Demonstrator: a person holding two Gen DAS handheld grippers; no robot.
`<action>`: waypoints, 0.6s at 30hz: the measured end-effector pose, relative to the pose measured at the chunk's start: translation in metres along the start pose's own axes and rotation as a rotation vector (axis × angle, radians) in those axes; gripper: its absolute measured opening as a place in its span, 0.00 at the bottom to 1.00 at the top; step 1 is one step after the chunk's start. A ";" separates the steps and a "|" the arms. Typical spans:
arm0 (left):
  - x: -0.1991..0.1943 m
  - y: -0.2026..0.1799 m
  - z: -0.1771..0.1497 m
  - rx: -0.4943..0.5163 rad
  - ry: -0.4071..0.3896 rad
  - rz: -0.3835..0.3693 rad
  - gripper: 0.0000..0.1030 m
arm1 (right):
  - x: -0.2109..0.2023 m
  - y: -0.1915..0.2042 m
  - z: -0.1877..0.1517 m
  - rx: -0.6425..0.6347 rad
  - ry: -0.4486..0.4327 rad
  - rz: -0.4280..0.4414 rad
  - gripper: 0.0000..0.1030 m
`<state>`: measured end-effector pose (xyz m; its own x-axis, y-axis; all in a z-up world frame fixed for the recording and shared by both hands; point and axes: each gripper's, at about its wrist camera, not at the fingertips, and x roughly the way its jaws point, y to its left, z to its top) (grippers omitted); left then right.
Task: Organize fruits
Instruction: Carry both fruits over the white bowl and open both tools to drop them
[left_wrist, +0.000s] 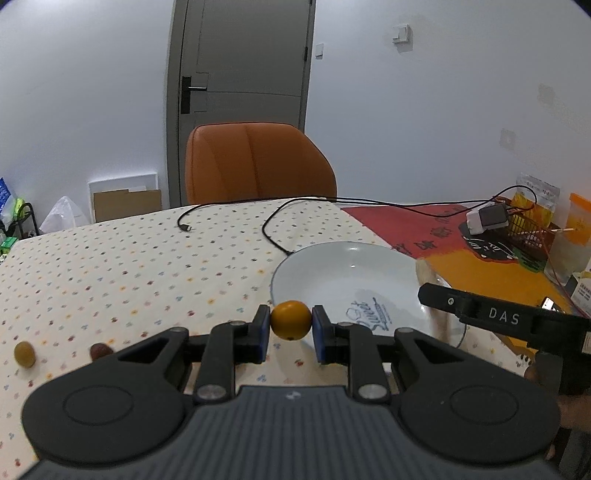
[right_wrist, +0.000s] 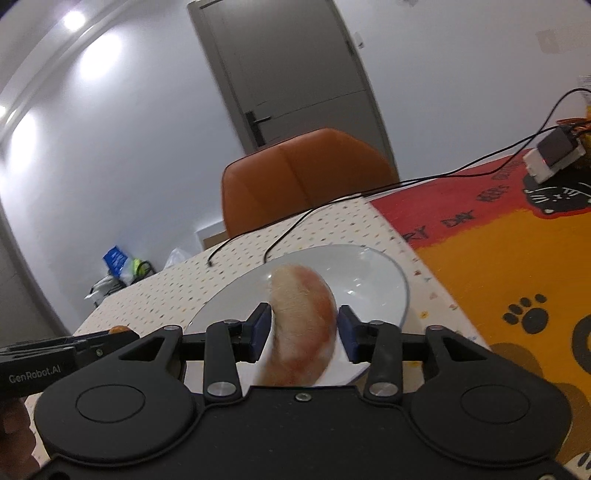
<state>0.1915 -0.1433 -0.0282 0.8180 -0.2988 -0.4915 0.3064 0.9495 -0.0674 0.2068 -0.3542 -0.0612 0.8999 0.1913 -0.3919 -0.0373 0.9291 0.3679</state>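
Left wrist view: a small orange fruit (left_wrist: 291, 319) is held between the jaws of the left gripper (left_wrist: 291, 325), lifted just at the near rim of the white plate (left_wrist: 343, 269). In the right wrist view a larger, pale and reddish fruit (right_wrist: 301, 325), a little blurred, is clamped in the jaws of the right gripper (right_wrist: 301, 328), above the near part of the same plate. The step in hand is judged to be the carrying of both fruits to the plate, which is seen without any fruit lying in it. For the next move, each fruit should be brought over the middle of the plate, lowered, and only then released, so that the round one is not rolled off.

On the dotted cloth of the desk (left_wrist: 129, 266), at the left, a yellow-green fruit (left_wrist: 24, 354) and a dark red fruit (left_wrist: 100, 350) are left to be collected. Two black cables (left_wrist: 273, 229) are laid across the desk, one touching the far rim of the plate. The two grippers are close together, so a collision is possible. An orange chair (left_wrist: 255, 162) stands behind the desk.
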 end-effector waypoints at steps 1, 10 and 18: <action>0.002 -0.002 0.001 0.005 0.000 0.000 0.22 | -0.001 -0.001 0.001 0.000 -0.007 -0.002 0.43; 0.012 -0.015 0.012 0.011 0.006 -0.020 0.22 | -0.021 -0.005 -0.004 -0.001 -0.041 -0.005 0.59; 0.007 -0.019 0.020 -0.008 0.016 -0.024 0.26 | -0.031 -0.005 -0.009 0.028 -0.029 0.012 0.88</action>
<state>0.2010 -0.1649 -0.0128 0.8023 -0.3204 -0.5037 0.3221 0.9427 -0.0868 0.1755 -0.3617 -0.0588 0.9116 0.1926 -0.3632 -0.0359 0.9174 0.3963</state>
